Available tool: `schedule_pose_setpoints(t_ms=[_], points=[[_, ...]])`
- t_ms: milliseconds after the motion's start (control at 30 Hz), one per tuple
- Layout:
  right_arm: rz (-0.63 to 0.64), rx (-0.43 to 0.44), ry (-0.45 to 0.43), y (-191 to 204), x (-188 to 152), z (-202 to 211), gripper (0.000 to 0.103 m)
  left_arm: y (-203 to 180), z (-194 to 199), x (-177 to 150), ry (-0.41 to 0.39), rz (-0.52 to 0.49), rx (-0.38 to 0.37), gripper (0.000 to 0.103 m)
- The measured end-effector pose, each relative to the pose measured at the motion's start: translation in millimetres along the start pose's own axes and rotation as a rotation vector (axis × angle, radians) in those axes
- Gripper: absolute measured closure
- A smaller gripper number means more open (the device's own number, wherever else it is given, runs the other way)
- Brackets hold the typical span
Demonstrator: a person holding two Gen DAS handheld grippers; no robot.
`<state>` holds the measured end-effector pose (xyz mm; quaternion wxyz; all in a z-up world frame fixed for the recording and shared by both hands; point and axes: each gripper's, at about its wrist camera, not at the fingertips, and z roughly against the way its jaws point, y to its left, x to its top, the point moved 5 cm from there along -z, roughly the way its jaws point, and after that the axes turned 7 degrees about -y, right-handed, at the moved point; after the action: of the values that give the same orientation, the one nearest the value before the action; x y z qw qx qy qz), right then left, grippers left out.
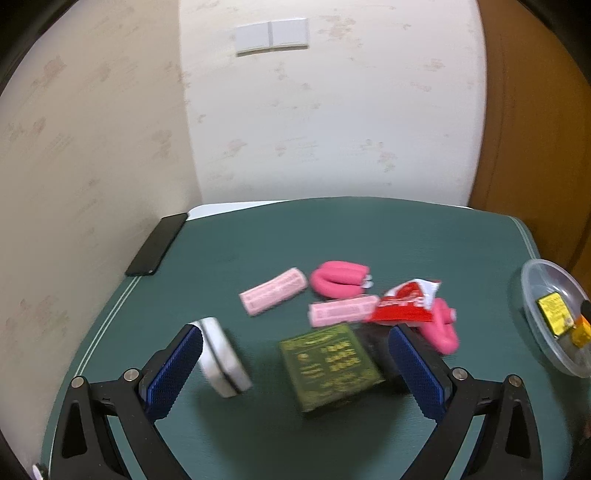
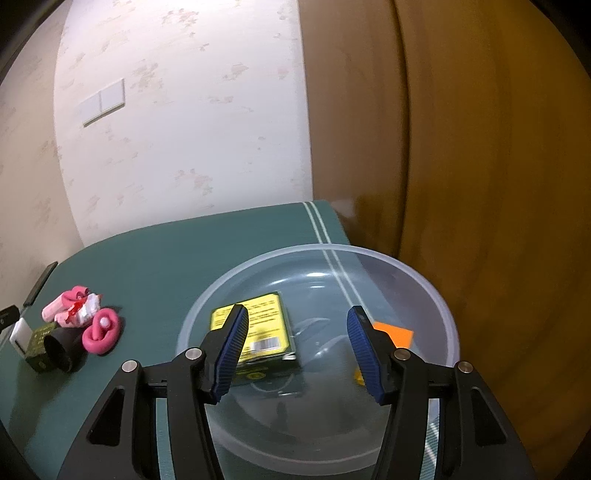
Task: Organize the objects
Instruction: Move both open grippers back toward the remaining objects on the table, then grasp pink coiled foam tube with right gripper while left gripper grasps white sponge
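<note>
The left gripper (image 1: 295, 363) hangs low over the green mat (image 1: 258, 243) with its jaws wide apart and nothing in them, the dark green box (image 1: 328, 365) lying between them and the white case (image 1: 223, 356) just off its left pad; I'd straddle the box squarely before closing. Further off, the right gripper (image 2: 297, 350) stands partly open and empty above the clear bowl (image 2: 436, 295), where a yellow packet (image 2: 264, 325) already lies.

A home room: floral wallpaper (image 1: 332, 110), wall switch (image 1: 272, 36), wooden door (image 2: 480, 147).
</note>
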<state>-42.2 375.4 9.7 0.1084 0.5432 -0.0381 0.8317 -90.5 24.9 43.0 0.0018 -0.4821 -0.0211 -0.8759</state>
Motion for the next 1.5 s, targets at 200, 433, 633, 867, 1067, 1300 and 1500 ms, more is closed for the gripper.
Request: schedule_pose_setpoints(t_ms=[200, 433, 633, 867, 1067, 1300, 1500], points=[[0.062, 0.065, 0.018, 36.7, -3.8, -1.4, 0.045, 27.5, -9.6, -2.8, 0.023, 0.052, 0.038, 0.001], [0.101, 0.161, 0.059, 77.2, -9.6, -8.3, 0.045, 48.7, -22.1, -7.4, 0.05, 0.085, 0.071, 0.001], [0.141, 0.255, 0.104, 116.9, -14.5, -18.1, 0.045, 65.5, -33.5, -12.6, 0.08, 0.127, 0.095, 0.001], [0.178, 0.379, 0.185, 162.6, -24.2, -35.8, 0.045, 74.6, -42.9, -18.2, 0.107, 0.138, 0.109, 0.001], [0.182, 0.45, 0.271, 187.1, -34.7, -57.4, 0.045, 84.3, -48.2, -21.5, 0.125, 0.155, 0.123, 0.001], [0.167, 0.505, 0.354, 203.0, -43.4, -77.3, 0.045, 91.6, -51.8, -23.6, 0.14, 0.158, 0.136, 0.001], [0.174, 0.515, 0.392, 214.4, -47.7, -88.7, 0.045, 99.6, -56.6, -27.3, 0.158, 0.166, 0.15, 0.001]])
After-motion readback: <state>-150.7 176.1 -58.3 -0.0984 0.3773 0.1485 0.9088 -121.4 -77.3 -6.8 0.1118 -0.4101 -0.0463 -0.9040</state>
